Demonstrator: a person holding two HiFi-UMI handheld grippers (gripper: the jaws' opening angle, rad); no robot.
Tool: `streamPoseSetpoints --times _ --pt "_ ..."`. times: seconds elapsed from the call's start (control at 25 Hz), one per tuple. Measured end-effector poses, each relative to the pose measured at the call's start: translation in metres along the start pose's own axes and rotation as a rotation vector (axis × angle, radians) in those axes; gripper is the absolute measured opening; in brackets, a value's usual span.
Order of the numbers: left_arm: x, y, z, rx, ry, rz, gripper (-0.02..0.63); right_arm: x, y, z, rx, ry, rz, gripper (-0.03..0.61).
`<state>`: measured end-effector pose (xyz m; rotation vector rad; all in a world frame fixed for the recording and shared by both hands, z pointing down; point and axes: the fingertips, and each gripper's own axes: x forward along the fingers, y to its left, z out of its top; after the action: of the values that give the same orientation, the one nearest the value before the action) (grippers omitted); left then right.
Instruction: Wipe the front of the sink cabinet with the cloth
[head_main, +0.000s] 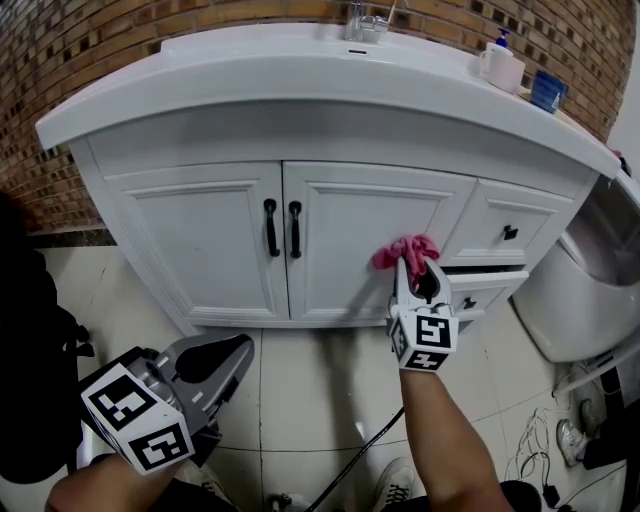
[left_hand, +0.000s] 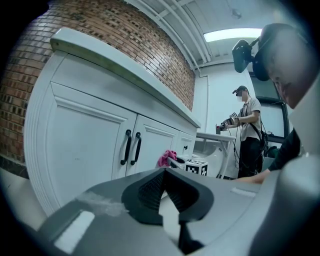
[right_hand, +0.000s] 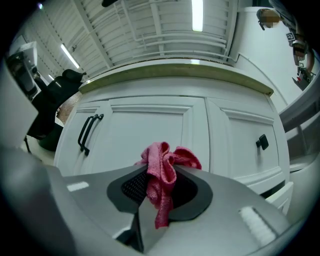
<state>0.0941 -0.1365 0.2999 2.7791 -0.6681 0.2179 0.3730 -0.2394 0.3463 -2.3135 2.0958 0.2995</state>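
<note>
Though limp, nubbly pink cloth (right_hand: 161, 172)

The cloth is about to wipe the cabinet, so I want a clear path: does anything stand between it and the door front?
Nothing visible does. The right gripper holds the pink cloth close to the right door; the black handles sit off to its left.

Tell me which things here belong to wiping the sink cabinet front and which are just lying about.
Part of the job: pink cloth, clamped in the right gripper; sink cabinet front.

Just lying about: white container and blue cup on the counter; toilet; floor cables. The left gripper is idle, jaws together.
</note>
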Motion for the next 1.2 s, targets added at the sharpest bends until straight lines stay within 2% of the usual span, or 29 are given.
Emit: streamPoseSetpoints --times 0.32,0.68,0.92,1.2 --pt "-0.001 0.004 -0.001 -0.006 0.004 0.008 0.006 -0.005 0.007 -0.046 0.029 0.067 -0.001 0.101" --pt "0.0 0.004 -0.006 -0.013 0.018 0.004 0.006 -0.014 0.015 -0.123 0.148 0.219 0.009 0.101" --pt "-0.004 0.01 -0.006 -0.018 0.022 0.014 0.006 -0.016 0.021 -0.148 0.18 0.257 0.025 0.101" --pt "-0.01 0.016 -0.007 -0.022 0.023 0.025 0.006 -0.021 0.028 -0.185 0.207 0.358 0.03 0.101"
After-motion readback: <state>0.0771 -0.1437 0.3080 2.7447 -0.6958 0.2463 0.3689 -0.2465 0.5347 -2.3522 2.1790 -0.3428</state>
